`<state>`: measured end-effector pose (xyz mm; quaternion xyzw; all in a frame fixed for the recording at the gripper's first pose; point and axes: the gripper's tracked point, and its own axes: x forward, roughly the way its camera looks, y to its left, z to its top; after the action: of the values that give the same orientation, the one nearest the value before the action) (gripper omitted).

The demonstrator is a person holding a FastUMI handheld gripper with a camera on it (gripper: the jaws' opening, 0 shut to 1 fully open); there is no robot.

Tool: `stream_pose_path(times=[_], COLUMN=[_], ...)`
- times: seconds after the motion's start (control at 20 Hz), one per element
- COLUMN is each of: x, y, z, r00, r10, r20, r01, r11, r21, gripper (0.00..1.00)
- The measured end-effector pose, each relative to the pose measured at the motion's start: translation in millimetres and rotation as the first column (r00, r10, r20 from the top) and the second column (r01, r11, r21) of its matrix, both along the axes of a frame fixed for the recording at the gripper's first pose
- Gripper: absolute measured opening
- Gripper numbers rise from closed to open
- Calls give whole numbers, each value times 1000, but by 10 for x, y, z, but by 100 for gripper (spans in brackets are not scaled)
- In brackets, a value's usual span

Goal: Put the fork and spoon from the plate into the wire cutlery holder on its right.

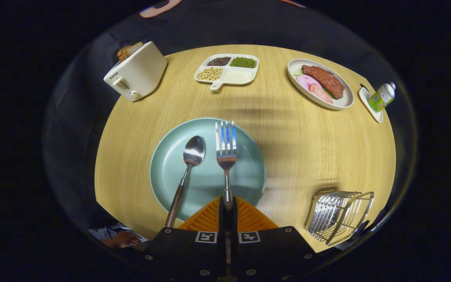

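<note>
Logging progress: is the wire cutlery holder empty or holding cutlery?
Empty: silver wire cutlery holder holds nothing; gripper clamps metal fork; wooden-handled spoon lies on plate.

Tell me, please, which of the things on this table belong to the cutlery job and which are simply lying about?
Job:
steel fork, handle clamped between the orange ribbed fingers
steel spoon with brown handle
round pale-green plate
wire cutlery holder

Lying about:
cream toaster
white divided bean tray
oval meat dish
small green bottle

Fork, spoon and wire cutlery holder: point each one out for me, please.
Fork [226, 153], gripper view, on the neck under the tines; handle pinched by the hand-held gripper [228, 207].
Spoon [193, 150], gripper view, on the bowl, lying on the plate.
Wire cutlery holder [339, 215], gripper view, on its wire side.
</note>
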<state>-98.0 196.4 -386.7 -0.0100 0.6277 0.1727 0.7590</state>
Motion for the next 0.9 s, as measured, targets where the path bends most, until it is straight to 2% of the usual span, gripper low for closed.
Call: stream_pose_path(times=[0.5, 0.9], x=[-266, -691], y=[-1300, -1844], z=[561, 490], r00=[983, 978], r10=[-177, -209], r20=[54, -6], r01=[180, 206], r11=[981, 971], r21=[-77, -122], gripper=[5, 5])
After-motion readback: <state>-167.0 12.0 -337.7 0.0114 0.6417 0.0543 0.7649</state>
